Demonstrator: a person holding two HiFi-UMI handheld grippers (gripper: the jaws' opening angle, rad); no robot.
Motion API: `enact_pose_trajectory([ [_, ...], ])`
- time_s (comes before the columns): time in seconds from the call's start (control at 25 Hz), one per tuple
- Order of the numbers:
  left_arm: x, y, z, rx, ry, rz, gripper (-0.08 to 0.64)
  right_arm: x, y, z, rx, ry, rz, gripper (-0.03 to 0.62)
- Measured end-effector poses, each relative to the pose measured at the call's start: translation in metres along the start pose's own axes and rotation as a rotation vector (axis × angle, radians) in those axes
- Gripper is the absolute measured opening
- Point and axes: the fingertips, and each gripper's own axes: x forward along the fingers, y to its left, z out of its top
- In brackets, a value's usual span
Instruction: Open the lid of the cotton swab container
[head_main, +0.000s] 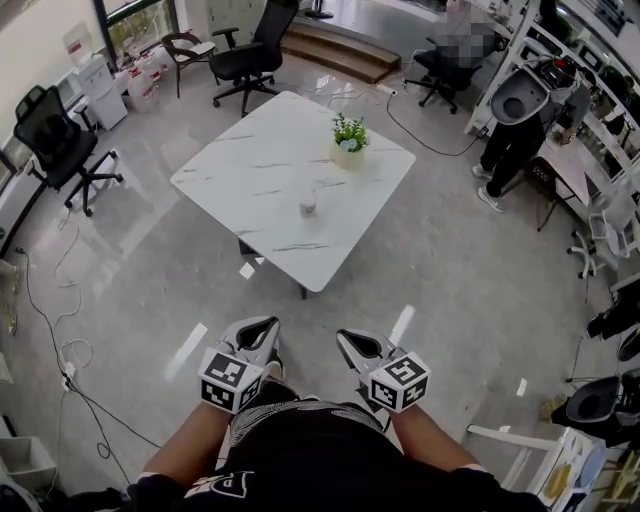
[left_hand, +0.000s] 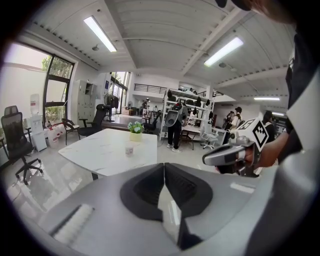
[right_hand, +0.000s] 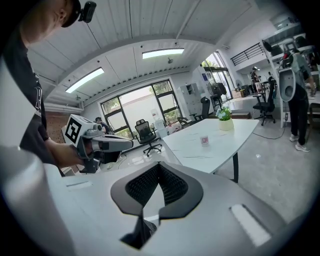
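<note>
Nothing begun, by the look of it: the cotton swab container (head_main: 308, 206) stands near the middle of the table (head_main: 250, 165). The left gripper (head_main: 263, 328) and right gripper (head_main: 350, 343), both clenched on nothing, hang well short of the table.

Cotton swab container (head_main: 308, 206) and potted plant (head_main: 349, 135) on white marble table (head_main: 250, 170)
</note>
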Motion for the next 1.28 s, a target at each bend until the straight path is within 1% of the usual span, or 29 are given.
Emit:
enact_pose_trajectory([
  [0.16,0.013,0.029,0.009,-0.006,0.008,-0.006,0.060,0.026,-0.008,0.015,-0.004,0.016,-0.003,0.000],
  [0.4,0.039,0.075,0.038,0.003,-0.014,-0.022,0.060,0.067,-0.027,0.050,-0.024,0.012,-0.029,0.000],
  [0.72,0.067,0.129,0.064,0.028,-0.007,-0.064,0.060,0.118,-0.045,0.085,-0.010,0.015,-0.067,0.000],
  [0.92,0.083,0.161,0.086,0.035,-0.024,-0.098,0.061,0.149,-0.055,0.106,-0.012,0.012,-0.102,0.000],
  [1.08,0.093,0.184,0.088,0.059,-0.018,-0.131,0.060,0.172,-0.064,0.118,-0.010,0.012,-0.139,0.000],
  [1.28,0.109,0.207,0.089,0.065,-0.006,-0.171,0.061,0.192,-0.074,0.128,-0.010,0.008,-0.180,0.000],
])
